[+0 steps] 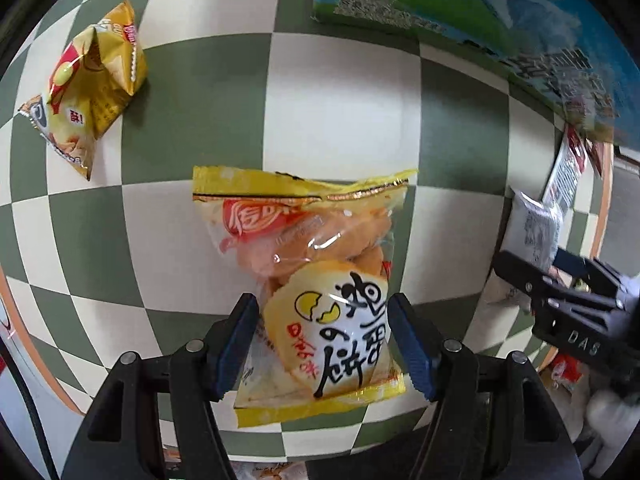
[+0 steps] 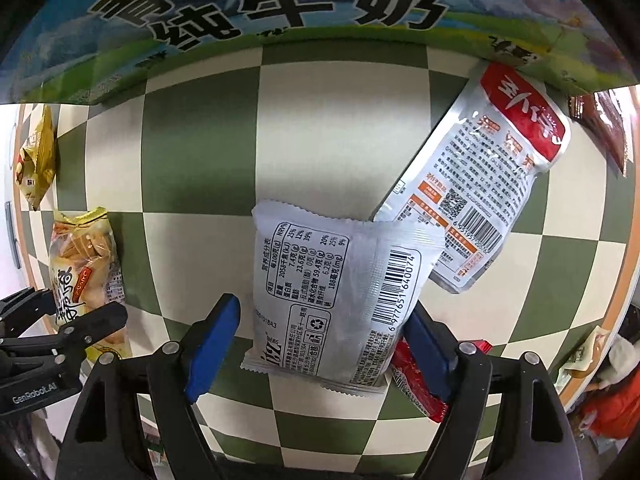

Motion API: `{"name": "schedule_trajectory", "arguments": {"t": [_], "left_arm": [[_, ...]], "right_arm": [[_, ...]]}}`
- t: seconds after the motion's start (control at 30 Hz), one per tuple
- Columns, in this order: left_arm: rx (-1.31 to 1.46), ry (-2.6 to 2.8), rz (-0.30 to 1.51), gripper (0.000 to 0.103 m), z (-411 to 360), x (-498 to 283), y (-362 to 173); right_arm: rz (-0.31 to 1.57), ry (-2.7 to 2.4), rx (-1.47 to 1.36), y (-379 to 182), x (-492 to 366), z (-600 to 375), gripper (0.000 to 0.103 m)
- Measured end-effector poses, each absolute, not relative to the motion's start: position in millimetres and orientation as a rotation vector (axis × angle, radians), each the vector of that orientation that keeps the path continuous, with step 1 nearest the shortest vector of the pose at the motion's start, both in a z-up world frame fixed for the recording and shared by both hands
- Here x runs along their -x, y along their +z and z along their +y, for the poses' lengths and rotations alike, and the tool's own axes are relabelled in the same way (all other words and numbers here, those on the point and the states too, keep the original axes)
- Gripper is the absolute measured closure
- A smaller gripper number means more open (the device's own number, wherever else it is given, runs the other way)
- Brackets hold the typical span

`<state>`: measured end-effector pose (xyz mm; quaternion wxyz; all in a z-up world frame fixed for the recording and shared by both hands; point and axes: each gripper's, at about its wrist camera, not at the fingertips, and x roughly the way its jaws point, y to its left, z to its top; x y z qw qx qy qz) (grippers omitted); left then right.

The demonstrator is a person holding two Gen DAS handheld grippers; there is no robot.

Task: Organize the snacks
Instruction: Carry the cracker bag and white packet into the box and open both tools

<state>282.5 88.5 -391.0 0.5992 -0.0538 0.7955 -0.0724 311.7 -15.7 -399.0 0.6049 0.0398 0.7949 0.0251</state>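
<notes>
Snacks lie scattered over the green-and-cream checked surface (image 1: 340, 112), and each hand has lined up on one. The left tongs (image 1: 320, 344) stand open around the lower half of a yellow egg-biscuit bag (image 1: 316, 292), blue pads just beside its edges; whether they touch I cannot tell. The right tongs (image 2: 320, 344) are likewise open around a silver foil packet (image 2: 340, 300) lying label-side up, its top corner over a larger silver-and-red pouch (image 2: 476, 184). To grip well, I would close slowly across the flat sealed margins, not the puffed middle, since the biscuits look brittle and the clear film is glossy and likely slippery. The foil packet is crinkly with serrated ends; lifting it straight up should keep the pouch beneath from dragging. A crumpled gold chip bag (image 1: 88, 92) sits well apart, and a printed milk carton box (image 2: 280, 12) stands behind.
</notes>
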Motion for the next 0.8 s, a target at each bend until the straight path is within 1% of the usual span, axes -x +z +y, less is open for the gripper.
{"name": "schedule_trajectory", "arguments": {"t": [0.03, 0.07, 0.13, 0.23, 0.3, 0.37, 0.43, 0.53, 0.7, 0.8], "left_arm": [[0.135, -0.157, 1.836, 0.038, 86, -286, -389], [0.144, -0.152, 1.823, 0.040, 83, -289, -388], [0.139, -0.138, 1.815, 0.050, 79, -285, -391], [0.138, -0.112, 1.788, 0.053, 67, -276, -392], [0.128, -0.102, 1.766, 0.058, 66, -271, -385], [0.128, -0.103, 1.742, 0.058, 61, -271, -362], [0.124, -0.111, 1.705, 0.058, 55, -270, -348], [0.115, -0.130, 1.660, 0.059, 45, -268, -327], [0.120, -0.199, 1.581, 0.059, 35, -271, -279], [0.126, -0.241, 1.526, 0.059, 24, -270, -247]], "right_arm": [[1.834, 0.053, -0.083, -399, -309, -18, 0.028], [1.826, 0.045, -0.069, -403, -307, -21, 0.028], [1.809, 0.056, -0.064, -394, -303, -34, 0.029], [1.788, 0.069, -0.040, -391, -289, -35, 0.029], [1.780, 0.074, -0.040, -382, -282, -43, 0.029], [1.769, 0.077, -0.054, -381, -277, -46, 0.029], [1.760, 0.085, -0.071, -385, -274, -49, 0.029], [1.743, 0.102, -0.100, -377, -270, -59, 0.029], [1.698, 0.140, -0.164, -349, -267, -78, 0.029], [1.659, 0.175, -0.217, -320, -265, -92, 0.029]]}}
